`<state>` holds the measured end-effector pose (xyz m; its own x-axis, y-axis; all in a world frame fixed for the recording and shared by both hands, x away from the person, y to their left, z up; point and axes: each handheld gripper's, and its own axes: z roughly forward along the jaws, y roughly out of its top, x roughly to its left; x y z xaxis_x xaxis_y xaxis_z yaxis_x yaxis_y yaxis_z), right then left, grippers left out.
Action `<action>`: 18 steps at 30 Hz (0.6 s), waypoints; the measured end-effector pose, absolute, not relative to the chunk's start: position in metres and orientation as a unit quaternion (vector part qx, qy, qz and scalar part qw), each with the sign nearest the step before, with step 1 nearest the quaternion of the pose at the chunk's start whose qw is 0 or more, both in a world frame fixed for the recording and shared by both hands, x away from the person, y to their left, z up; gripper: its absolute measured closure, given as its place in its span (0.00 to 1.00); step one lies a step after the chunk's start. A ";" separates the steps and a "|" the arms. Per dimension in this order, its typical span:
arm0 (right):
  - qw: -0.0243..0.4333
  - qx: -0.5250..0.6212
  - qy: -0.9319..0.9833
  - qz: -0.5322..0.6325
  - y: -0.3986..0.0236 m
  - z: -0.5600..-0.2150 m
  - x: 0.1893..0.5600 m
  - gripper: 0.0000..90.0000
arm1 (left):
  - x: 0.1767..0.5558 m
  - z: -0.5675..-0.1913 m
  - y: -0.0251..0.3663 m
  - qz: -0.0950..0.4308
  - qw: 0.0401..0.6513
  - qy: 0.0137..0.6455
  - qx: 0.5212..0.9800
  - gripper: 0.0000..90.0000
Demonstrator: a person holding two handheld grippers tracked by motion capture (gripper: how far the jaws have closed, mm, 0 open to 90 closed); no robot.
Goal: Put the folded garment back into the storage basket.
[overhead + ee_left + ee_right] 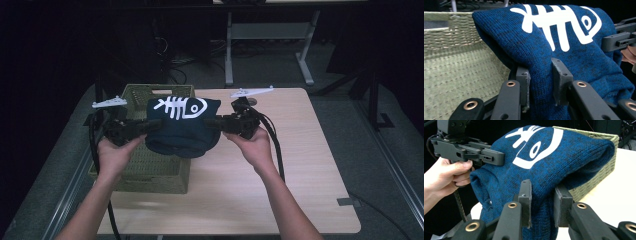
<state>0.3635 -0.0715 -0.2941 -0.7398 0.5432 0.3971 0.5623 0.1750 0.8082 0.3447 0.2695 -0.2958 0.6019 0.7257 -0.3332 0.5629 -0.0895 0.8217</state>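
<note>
A folded dark blue knitted garment [182, 127] with a white fish-skeleton print hangs in the air above the olive woven basket [150, 172]. My left gripper [150, 127] is shut on the garment's left edge, and my right gripper [212, 122] is shut on its right edge. In the left gripper view the garment [544, 45] is pinched between the black jaws, with the left gripper [540, 80] closed on a fold of it. In the right gripper view the garment [549, 162] bulges between the jaws of the right gripper [542, 200], and the left gripper [499, 158] shows across it.
The basket [451, 70] sits at the left side of a light wooden table [280, 165]. The basket's rim [599, 137] rises behind the garment. A table frame [265, 35] and cables stand on the dark floor beyond.
</note>
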 end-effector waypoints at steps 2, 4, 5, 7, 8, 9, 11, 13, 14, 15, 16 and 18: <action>0.009 -0.358 -0.768 -0.531 -0.065 -0.293 0.365 0.80 | 0.344 -0.295 0.275 0.083 0.511 0.442 0.732 0.79; 0.011 -0.355 -0.769 -0.532 -0.059 -0.293 0.366 0.80 | 0.343 -0.295 0.282 0.088 0.508 0.445 0.732 0.79; 0.012 -0.353 -0.770 -0.531 -0.055 -0.293 0.366 0.80 | 0.342 -0.294 0.283 0.089 0.508 0.448 0.730 0.79; 0.012 -0.351 -0.771 -0.531 -0.050 -0.294 0.368 0.80 | 0.341 -0.294 0.290 0.092 0.508 0.454 0.727 0.79; 0.016 -0.350 -0.771 -0.532 -0.046 -0.294 0.369 0.80 | 0.340 -0.294 0.292 0.093 0.508 0.455 0.726 0.79; 0.016 -0.349 -0.771 -0.533 -0.043 -0.294 0.369 0.80 | 0.340 -0.294 0.295 0.095 0.508 0.455 0.725 0.79; 0.017 -0.347 -0.772 -0.533 -0.037 -0.295 0.371 0.80 | 0.340 -0.294 0.300 0.098 0.506 0.459 0.723 0.79; 0.017 -0.346 -0.773 -0.531 -0.033 -0.295 0.372 0.80 | 0.339 -0.294 0.304 0.099 0.504 0.461 0.724 0.79; 0.018 -0.346 -0.773 -0.532 -0.030 -0.296 0.372 0.80 | 0.339 -0.295 0.306 0.101 0.502 0.462 0.724 0.79; 0.019 -0.345 -0.772 -0.534 -0.027 -0.296 0.372 0.80 | 0.339 -0.295 0.309 0.102 0.503 0.465 0.722 0.79; 0.020 -0.345 -0.772 -0.533 -0.025 -0.297 0.373 0.80 | 0.339 -0.295 0.310 0.102 0.503 0.466 0.721 0.79; 0.023 -0.346 -0.771 -0.533 -0.020 -0.299 0.374 0.80 | 0.338 -0.296 0.314 0.104 0.502 0.470 0.719 0.79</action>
<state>0.3738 -0.0203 -0.2985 -0.7596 0.5098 0.4040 0.5579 0.1914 0.8075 0.3377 0.3143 -0.2958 0.5374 0.7794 -0.3221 0.5701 -0.0542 0.8198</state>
